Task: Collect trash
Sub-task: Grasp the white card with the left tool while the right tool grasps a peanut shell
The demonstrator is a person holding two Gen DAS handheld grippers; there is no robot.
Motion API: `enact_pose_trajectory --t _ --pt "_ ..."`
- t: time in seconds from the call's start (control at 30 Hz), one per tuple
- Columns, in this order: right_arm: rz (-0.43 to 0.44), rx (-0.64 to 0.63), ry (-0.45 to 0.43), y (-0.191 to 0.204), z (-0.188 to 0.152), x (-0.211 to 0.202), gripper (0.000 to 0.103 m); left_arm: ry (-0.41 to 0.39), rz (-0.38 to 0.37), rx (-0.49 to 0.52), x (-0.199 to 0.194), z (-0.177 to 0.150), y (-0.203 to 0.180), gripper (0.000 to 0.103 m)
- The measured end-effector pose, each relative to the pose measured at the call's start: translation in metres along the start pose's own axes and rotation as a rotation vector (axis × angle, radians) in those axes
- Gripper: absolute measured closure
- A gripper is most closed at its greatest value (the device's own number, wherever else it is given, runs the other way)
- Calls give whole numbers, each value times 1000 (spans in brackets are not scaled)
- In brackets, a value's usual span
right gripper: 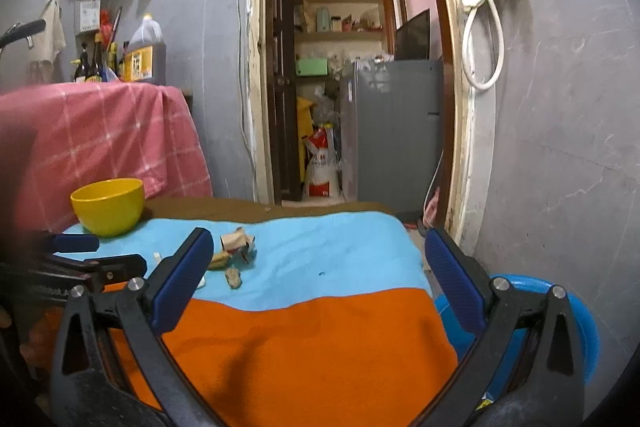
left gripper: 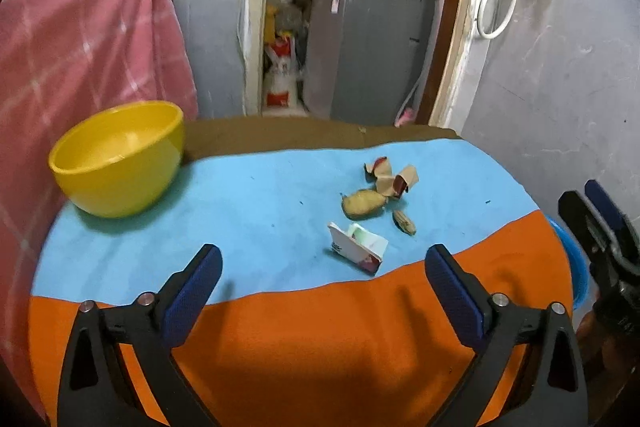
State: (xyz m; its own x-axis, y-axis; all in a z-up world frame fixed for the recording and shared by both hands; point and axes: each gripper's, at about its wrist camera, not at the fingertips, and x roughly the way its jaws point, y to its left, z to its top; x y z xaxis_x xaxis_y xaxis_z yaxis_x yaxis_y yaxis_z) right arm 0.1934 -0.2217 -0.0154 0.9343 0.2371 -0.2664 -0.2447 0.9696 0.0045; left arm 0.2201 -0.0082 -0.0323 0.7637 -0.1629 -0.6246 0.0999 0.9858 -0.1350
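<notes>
Several bits of trash lie on the blue part of the table cloth: a crumpled white wrapper [left gripper: 359, 246], a yellowish peel [left gripper: 363, 204], a small brown shell [left gripper: 405, 222] and torn brown paper [left gripper: 394, 175]. In the right wrist view the torn paper [right gripper: 237, 242] and the shell [right gripper: 233, 277] show beside my left finger. A yellow bowl [left gripper: 120, 157] stands at the table's far left; it also shows in the right wrist view [right gripper: 108, 205]. My left gripper [left gripper: 323, 259] is open and empty, just short of the wrapper. My right gripper [right gripper: 319, 246] is open and empty, over the table's right side.
The table [left gripper: 300, 347] has an orange and blue cloth. A blue bin [right gripper: 584, 327] stands below the table's right edge. A pink checked cloth [left gripper: 80, 47] covers something to the left. An open doorway with a grey fridge [left gripper: 368, 47] lies behind.
</notes>
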Motion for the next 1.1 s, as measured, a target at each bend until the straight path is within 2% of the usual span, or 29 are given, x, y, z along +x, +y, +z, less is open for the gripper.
enact_pose_trajectory --t 0.03,0.27,0.4,0.47,0.7,0.9,1.0,1.1 --pt "-2 2 13 -1 -1 3 0 17 -17 -8 4 1 2 14" --pt "19 13 145 -2 -5 31 0 136 -96 -70 27 10 15 59" --pt "39 -23 232 4 -10 47 0 175 -97 -103 36 12 24 86" --pt "54 -42 272 9 -13 54 0 177 -105 -118 37 12 30 92" --pt "118 -59 393 23 -16 76 0 140 -183 -241 36 7 55 100" --pt "186 -91 494 42 -14 101 0 115 -175 -274 28 5 62 100" --pt "212 -127 561 54 -16 115 10 105 -167 -286 23 3 63 100" --pt "230 -140 592 59 -17 120 11 105 -166 -290 22 3 65 100"
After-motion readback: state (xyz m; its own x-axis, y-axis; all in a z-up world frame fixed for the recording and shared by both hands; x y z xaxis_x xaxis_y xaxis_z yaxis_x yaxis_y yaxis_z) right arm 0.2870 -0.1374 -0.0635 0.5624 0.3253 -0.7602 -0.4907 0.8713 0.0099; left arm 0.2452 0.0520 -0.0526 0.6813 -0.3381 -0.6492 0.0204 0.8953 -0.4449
